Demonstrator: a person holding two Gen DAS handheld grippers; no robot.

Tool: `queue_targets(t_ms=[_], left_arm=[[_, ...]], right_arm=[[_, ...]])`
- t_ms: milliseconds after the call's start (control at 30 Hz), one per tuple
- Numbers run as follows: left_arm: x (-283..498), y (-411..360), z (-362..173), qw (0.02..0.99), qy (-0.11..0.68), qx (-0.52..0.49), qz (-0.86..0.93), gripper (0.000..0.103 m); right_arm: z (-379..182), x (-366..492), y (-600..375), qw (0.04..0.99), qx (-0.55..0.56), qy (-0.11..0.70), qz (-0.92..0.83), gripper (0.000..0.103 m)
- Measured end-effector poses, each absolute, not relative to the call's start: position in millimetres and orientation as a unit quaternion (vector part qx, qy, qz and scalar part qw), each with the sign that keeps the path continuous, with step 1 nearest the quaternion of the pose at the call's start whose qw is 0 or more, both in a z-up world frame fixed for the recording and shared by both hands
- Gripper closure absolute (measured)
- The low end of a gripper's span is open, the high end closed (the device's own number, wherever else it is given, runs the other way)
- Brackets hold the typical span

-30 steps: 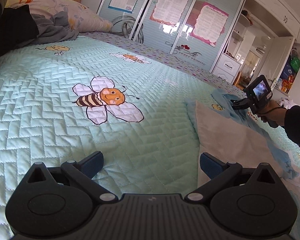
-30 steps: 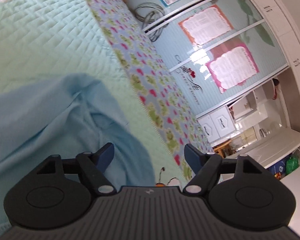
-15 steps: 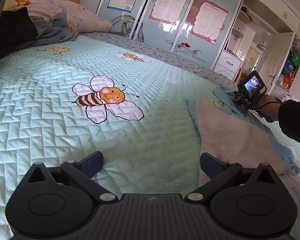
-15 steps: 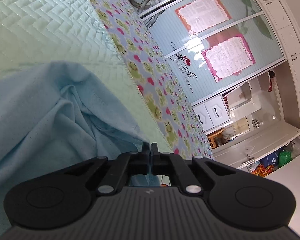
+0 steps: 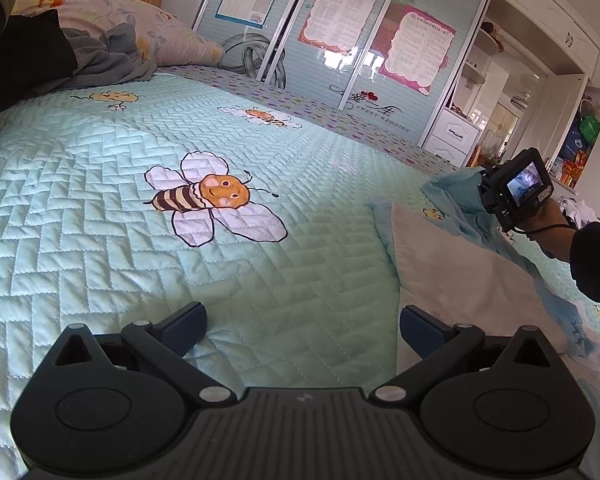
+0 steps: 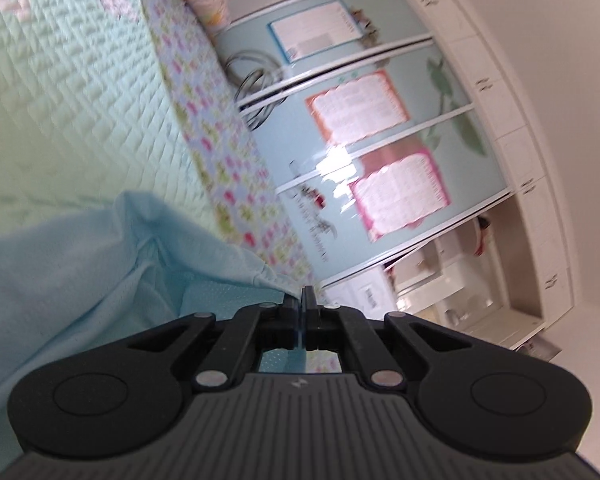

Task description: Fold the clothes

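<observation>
Left wrist view: left gripper stood wide open, nothing between its fingers, pitched down over the near part of the quilted bedspread. One blue fingertip sat just at the near edge of the garment's pale grey panel, whether touching could not be told. Light blue garment lay toward the right side of the bed, its far corner lifted off the bedspread. Right gripper was seen from behind at that lifted corner, camera screen facing back, held in the right hand with a dark sleeve entering from the right edge.

Right wrist view: right gripper was fully closed, pads pinching a thin fold of the light blue garment at its hem. Cloth draped away to the left and below. Gripper pointed roughly level and was rolled on its side, with the bedspread's patterned border and wardrobe doors ahead. Frame was somewhat blurred.
</observation>
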State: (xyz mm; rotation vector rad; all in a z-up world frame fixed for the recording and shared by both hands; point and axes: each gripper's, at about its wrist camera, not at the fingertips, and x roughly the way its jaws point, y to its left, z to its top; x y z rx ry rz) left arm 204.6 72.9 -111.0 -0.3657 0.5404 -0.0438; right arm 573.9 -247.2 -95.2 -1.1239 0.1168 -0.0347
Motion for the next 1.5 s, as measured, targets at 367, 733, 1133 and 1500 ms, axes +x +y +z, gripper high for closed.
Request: queue_targets(t_ms=[367, 733, 1133, 1500], left_arm=[[205, 81, -114, 0.944, 0.254, -0.207, -0.029, 0.001], [203, 86, -114, 0.942, 0.25, -0.223, -0.033, 0.001], [203, 84, -114, 0.943, 0.251, -0.217, -0.03, 0.001], [201, 85, -114, 0.943, 0.251, -0.217, -0.031, 0.001]], right_arm=[[-13, 442, -240, 0.88, -0.473, 0.001, -0.029, 0.101], [-27, 235, -228, 0.909, -0.407, 0.048, -0.077, 0.101], [-80, 176, -234, 0.911, -0.381, 0.142, -0.061, 0.099], [-61, 177, -203, 0.932, -0.323, 0.163, 0.014, 0.04]])
